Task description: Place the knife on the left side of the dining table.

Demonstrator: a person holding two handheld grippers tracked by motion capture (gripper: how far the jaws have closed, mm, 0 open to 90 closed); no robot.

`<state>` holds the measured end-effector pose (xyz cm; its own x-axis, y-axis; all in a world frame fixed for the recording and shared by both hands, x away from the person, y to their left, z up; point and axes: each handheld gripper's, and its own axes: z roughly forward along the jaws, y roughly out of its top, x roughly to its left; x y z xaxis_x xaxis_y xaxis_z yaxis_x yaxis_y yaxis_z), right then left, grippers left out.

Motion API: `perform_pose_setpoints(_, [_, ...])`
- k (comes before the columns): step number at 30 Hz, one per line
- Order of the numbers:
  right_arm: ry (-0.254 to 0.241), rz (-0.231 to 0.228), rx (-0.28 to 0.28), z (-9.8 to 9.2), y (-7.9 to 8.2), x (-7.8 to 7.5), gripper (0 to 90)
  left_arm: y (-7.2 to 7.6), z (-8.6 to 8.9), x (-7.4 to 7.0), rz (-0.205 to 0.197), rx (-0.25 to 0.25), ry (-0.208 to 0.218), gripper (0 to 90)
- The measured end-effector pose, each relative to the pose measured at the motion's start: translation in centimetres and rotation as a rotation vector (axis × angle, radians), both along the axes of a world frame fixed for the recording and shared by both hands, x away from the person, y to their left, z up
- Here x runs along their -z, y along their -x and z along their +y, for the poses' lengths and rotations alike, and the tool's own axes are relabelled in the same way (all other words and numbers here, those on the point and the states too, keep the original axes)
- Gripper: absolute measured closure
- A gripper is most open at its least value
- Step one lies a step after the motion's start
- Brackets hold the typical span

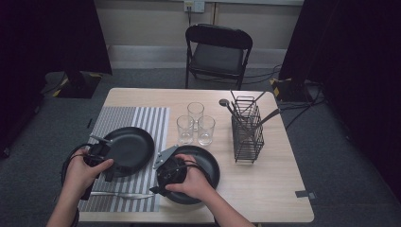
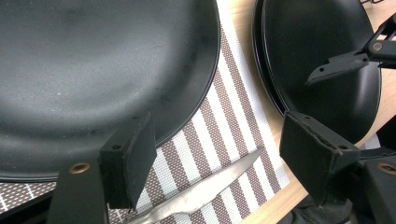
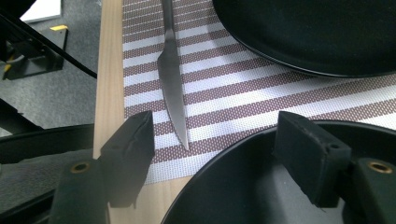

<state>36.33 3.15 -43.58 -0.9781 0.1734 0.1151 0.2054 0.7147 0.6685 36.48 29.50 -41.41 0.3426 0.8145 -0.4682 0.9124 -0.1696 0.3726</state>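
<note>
Both sets of jaws wide apart, nothing gripped: left gripper [image 1: 101,158] over the mat's black plate [image 1: 127,149], right gripper [image 1: 165,177] just beside that plate, knife [image 1: 120,194] near it.

You face a black folding chair [image 1: 218,52] standing beyond the wooden table [image 1: 283,189] on grey carpet [image 1: 340,161]. Dark curtains [image 1: 359,56] hang at both sides, a pale wall [image 1: 151,21] runs behind, and cables [image 1: 265,74] trail across the floor.

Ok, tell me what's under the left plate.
The striped mat lies under the left plate, showing around its rim, with a knife on the mat in front. The mat's part beneath the plate is covered.
</note>
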Motion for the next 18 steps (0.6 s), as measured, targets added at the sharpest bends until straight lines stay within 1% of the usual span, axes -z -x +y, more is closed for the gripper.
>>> perform_pose_setpoints(3, [0.004, 0.001, 0.023, -0.3, -0.1, 0.1, 24.5, 0.0, 0.1, 0.0, -0.005, 0.01, -0.007, 26.5])
perform_pose_setpoints(5, [-0.004, 0.003, 0.036, -0.5, -0.2, 0.2, 22.8, 0.0, 0.1, 0.0, -0.008, 0.016, -0.008, 26.2])
perform_pose_setpoints(7, [-0.011, 0.012, 0.051, -0.7, -0.3, 0.1, 21.5, 0.0, 0.0, 0.0, -0.009, 0.009, 0.001, 25.5])
perform_pose_setpoints(8, [-0.018, 0.016, 0.05, -0.8, -0.4, 0.1, 21.0, 0.0, 0.0, 0.0, -0.01, 0.007, 0.005, 25.3])
perform_pose_setpoints(10, [-0.021, 0.012, 0.043, -1.0, -0.5, 0.0, 19.5, 0.1, 0.0, -0.1, -0.011, -0.006, -0.003, 24.7])
perform_pose_setpoints(11, [-0.022, 0.016, 0.044, -1.0, -0.5, -0.1, 19.0, 0.1, 0.1, -0.1, -0.006, 0.004, 0.004, 24.6])
perform_pose_setpoints(13, [-0.021, 0.009, 0.039, -1.2, -0.6, -0.2, 18.2, 0.1, 0.1, -0.1, -0.007, 0.0, 0.011, 24.6])
perform_pose_setpoints(14, [-0.017, 0.015, 0.046, -1.3, -0.6, -0.2, 18.2, 0.2, 0.1, -0.1, -0.011, 0.002, 0.008, 24.6])
perform_pose_setpoints(16, [-0.016, 0.012, 0.052, -1.5, -0.7, -0.3, 18.2, 0.2, 0.3, -0.1, -0.013, 0.023, 0.002, 24.6])
perform_pose_setpoints(17, [-0.019, 0.011, 0.053, -1.6, -0.8, -0.4, 18.2, 0.2, 0.2, -0.1, -0.015, 0.001, 0.014, 24.6])
perform_pose_setpoints(18, [-0.019, 0.011, 0.053, -1.6, -0.8, -0.4, 18.2, 0.2, 0.2, -0.1, -0.015, 0.001, 0.014, 24.6])
